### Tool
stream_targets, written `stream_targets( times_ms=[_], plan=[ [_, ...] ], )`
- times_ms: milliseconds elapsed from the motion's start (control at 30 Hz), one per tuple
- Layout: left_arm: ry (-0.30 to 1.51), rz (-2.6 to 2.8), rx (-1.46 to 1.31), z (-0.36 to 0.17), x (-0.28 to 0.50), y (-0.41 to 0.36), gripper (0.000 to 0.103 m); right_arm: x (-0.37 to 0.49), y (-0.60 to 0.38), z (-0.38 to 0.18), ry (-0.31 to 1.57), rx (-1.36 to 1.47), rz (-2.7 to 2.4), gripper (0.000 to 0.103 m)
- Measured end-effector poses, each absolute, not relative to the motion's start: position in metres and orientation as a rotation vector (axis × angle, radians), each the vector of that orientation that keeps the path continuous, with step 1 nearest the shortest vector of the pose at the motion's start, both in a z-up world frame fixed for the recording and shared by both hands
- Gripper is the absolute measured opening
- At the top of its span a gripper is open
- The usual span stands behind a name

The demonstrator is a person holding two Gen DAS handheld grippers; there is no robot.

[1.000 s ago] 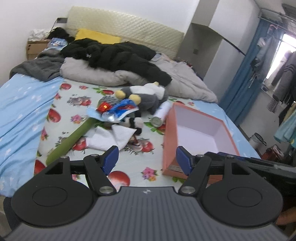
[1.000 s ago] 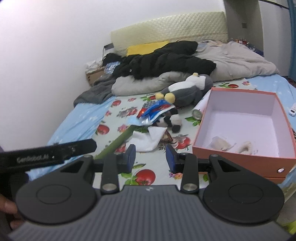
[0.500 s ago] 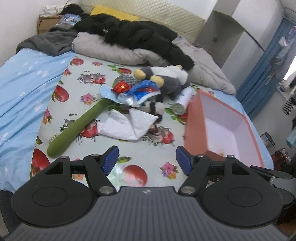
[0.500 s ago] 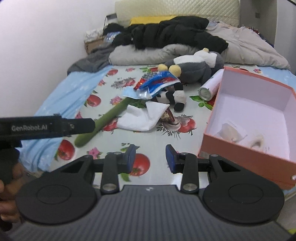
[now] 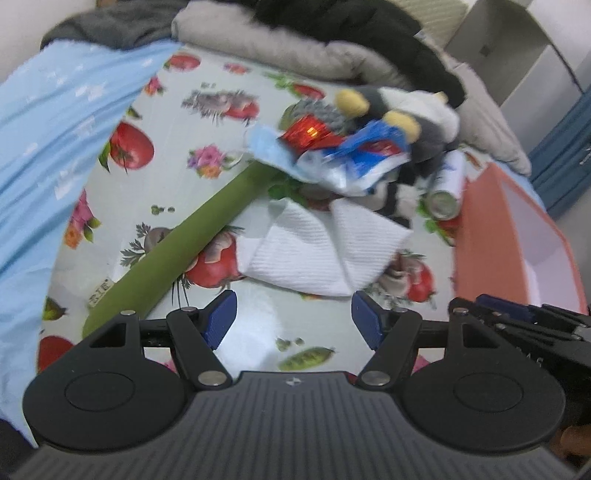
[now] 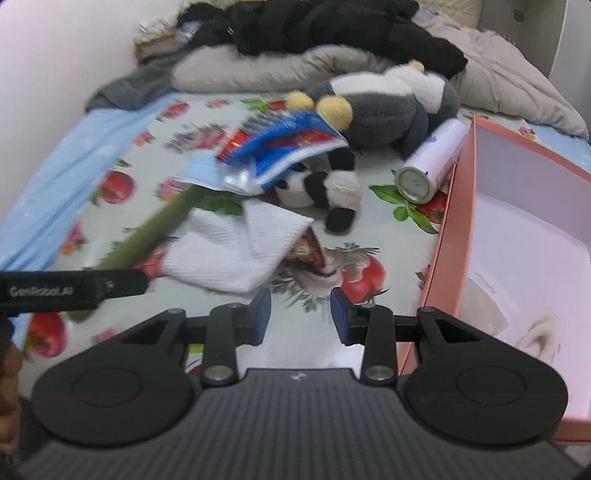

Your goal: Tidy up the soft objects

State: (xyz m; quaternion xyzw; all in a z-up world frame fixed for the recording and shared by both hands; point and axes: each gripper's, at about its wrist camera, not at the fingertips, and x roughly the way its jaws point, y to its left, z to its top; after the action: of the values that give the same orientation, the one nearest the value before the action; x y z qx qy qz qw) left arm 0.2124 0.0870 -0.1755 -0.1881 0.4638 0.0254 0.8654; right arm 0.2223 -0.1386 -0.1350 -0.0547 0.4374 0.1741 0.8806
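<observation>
A pile lies on the fruit-print sheet: a white knitted cloth (image 5: 325, 247) (image 6: 236, 251), a long green soft stick (image 5: 173, 251) (image 6: 155, 229), a blue and red foil bag (image 5: 354, 155) (image 6: 284, 147), a grey and white plush (image 5: 417, 110) (image 6: 388, 107) and a small panda plush (image 6: 325, 188). My left gripper (image 5: 293, 321) hangs open just short of the white cloth, nothing between its fingers. My right gripper (image 6: 300, 314) stands open with a narrower gap, empty, near the cloth's right corner. The pink box (image 5: 480, 236) (image 6: 454, 229) sits to the right.
A white spray can (image 5: 445, 188) (image 6: 428, 166) lies against the box's far corner. Black, grey and beige clothes (image 6: 314, 33) are heaped at the head of the bed. A light blue sheet (image 5: 44, 147) covers the left side. Small pale scraps (image 6: 543, 328) lie inside the box.
Both grippers have dropped and moved forward toward the pile, tilting further down. The white cloth and green stick now loom much larger. Jaw gaps look the same.
</observation>
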Motion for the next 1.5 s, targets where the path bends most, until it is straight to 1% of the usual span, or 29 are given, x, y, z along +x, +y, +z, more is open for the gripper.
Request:
stream_targets(
  times_ms=[300,333,367,433,533,767,867,900,933,967,1000,1033,1100,1133,1200,1300,1500],
  plan=[
    [1.027,0.052,-0.344,-0.219,0.263,0.094,0.073,0.287,-0.120,-0.182,0.991,-0.158,0.261,0.039],
    [1.029,0.053,-0.335,-0.222,0.267,0.095,0.073,0.294,-0.118,-0.187,0.999,-0.165,0.249,0.040],
    [1.030,0.054,-0.328,-0.225,0.272,0.096,0.073,0.301,-0.117,-0.193,1.013,-0.157,0.242,0.050],
    [1.037,0.051,-0.327,-0.230,0.280,0.098,0.073,0.314,-0.118,-0.201,1.047,-0.110,0.254,0.064],
    [1.045,0.041,-0.334,-0.237,0.287,0.101,0.073,0.324,-0.118,-0.208,1.068,-0.066,0.269,0.064],
    [1.035,0.028,-0.294,-0.244,0.292,0.096,0.073,0.331,-0.110,-0.209,1.046,-0.036,0.352,0.065],
    [1.049,-0.010,-0.268,-0.244,0.293,0.089,0.071,0.338,-0.107,-0.217,1.055,-0.047,0.328,0.064],
    [1.051,-0.014,-0.254,-0.243,0.293,0.086,0.065,0.339,-0.107,-0.220,1.061,-0.047,0.323,0.064],
    [1.052,-0.015,-0.244,-0.243,0.293,0.084,0.053,0.341,-0.106,-0.223,1.067,-0.044,0.323,0.064],
    [1.055,-0.019,-0.244,-0.243,0.293,0.083,0.047,0.343,-0.106,-0.227,1.076,-0.041,0.326,0.058],
    [1.059,-0.022,-0.253,-0.243,0.292,0.083,0.035,0.344,-0.106,-0.229,1.082,-0.040,0.329,0.054],
    [1.065,-0.020,-0.265,-0.243,0.292,0.084,0.021,0.343,-0.105,-0.230,1.082,-0.038,0.336,0.053],
    [1.069,-0.012,-0.285,-0.243,0.289,0.085,0.009,0.342,-0.104,-0.230,1.081,-0.034,0.350,0.051],
    [1.067,-0.010,-0.300,-0.242,0.286,0.086,0.007,0.340,-0.103,-0.229,1.079,-0.037,0.354,0.050],
    [1.068,0.010,-0.329,-0.238,0.279,0.091,0.005,0.337,-0.102,-0.226,1.067,-0.051,0.353,0.044],
    [1.050,0.034,-0.385,-0.230,0.262,0.100,0.004,0.330,-0.102,-0.221,1.060,-0.065,0.355,0.043],
    [1.025,0.093,-0.379,-0.212,0.219,0.106,0.004,0.303,-0.107,-0.208,1.051,-0.088,0.363,0.042]
  ],
)
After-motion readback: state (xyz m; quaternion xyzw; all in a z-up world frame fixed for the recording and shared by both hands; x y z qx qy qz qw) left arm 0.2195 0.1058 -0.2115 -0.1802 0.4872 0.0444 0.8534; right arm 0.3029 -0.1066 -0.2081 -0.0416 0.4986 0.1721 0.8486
